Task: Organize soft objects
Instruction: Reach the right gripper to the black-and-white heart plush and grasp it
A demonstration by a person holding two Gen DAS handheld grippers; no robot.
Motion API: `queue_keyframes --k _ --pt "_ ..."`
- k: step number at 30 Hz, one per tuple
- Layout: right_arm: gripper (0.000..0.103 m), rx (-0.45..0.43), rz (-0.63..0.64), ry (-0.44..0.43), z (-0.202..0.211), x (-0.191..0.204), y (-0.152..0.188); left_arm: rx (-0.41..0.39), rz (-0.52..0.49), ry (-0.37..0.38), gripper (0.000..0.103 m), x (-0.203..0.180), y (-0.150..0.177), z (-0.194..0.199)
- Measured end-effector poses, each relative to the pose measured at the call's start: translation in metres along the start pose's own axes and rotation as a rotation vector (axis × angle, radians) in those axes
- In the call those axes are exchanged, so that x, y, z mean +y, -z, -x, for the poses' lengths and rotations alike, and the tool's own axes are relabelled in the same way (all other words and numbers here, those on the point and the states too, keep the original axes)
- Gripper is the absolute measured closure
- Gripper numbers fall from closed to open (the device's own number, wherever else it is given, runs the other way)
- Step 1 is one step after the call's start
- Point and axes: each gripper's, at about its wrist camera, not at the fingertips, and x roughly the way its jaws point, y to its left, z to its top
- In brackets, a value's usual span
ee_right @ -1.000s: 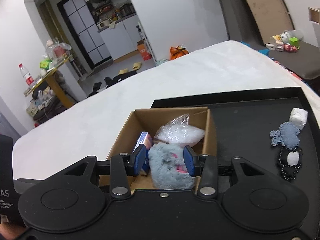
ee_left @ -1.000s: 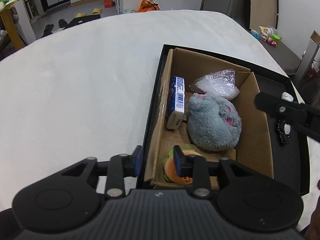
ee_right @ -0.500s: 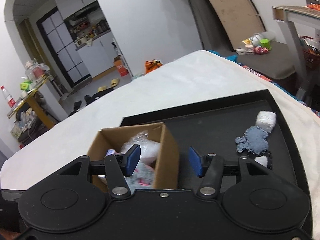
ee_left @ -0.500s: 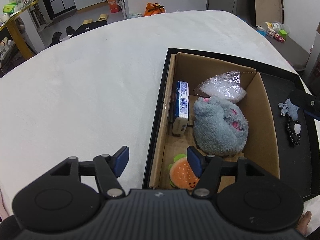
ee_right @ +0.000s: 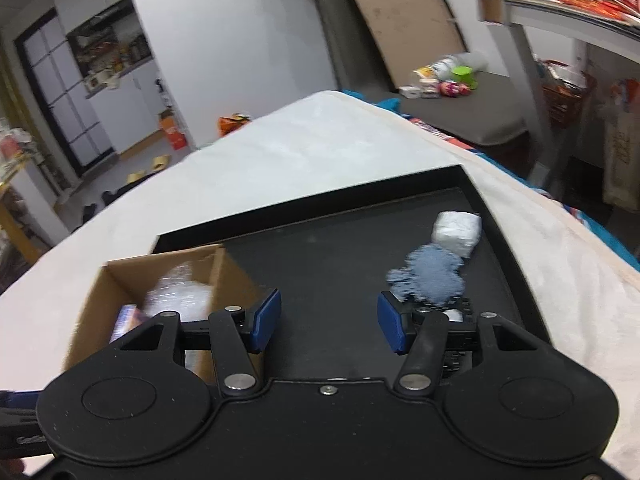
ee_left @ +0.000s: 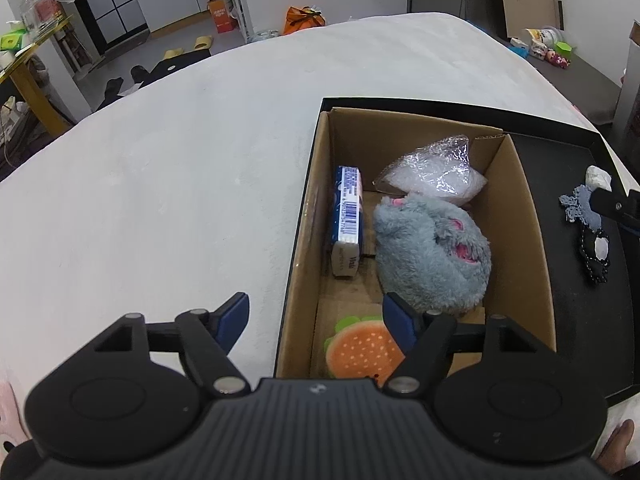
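A cardboard box (ee_left: 520,216) stands on a black tray (ee_left: 576,320). It holds a grey plush (ee_left: 432,256), a burger plush (ee_left: 360,352), a blue tissue pack (ee_left: 348,220) and a clear plastic bag (ee_left: 436,172). My left gripper (ee_left: 316,320) is open and empty above the box's near left corner. My right gripper (ee_right: 328,320) is open and empty over the tray (ee_right: 328,256), right of the box (ee_right: 168,280). Ahead of it lie a grey-blue knitted piece (ee_right: 432,276), a white wad (ee_right: 456,232) and a black beaded item (ee_left: 596,252).
The tray sits on a white blanket (ee_left: 180,168) covering a bed. The room's floor, a yellow table (ee_left: 24,80) and clutter lie beyond the far edge. A dark bench with toys (ee_right: 452,84) stands at the right.
Both grippers have opened wide. The right gripper has swung right, away from the box and toward the knitted piece. The left gripper has lifted and pulled back a little.
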Motion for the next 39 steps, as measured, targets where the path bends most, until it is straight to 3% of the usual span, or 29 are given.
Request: queue_keyframes --k 12,15,22,30,39 --pt "0.050 0.095 -0.040 0.156 -0.027 -0.029 0.015 0.004 0.000 -0.011 0.030 -0.004 -0.004 0.000" --pt "0.057 0.124 -0.044 0.181 -0.038 -0.034 0.019 0.000 0.007 -0.014 0.030 -0.003 -0.003 0.000" --pt "0.061 0.166 -0.011 0.248 -0.056 -0.038 0.027 0.006 0.007 -0.006 0.030 -0.001 -0.003 -0.001" --pt "0.077 0.177 -0.006 0.286 -0.065 -0.047 0.031 0.007 0.010 0.002 0.030 -0.002 0.001 -0.001" --pt "0.082 0.211 0.041 0.310 -0.055 -0.044 0.039 -0.001 0.009 0.011 0.030 0.000 0.006 0.004"
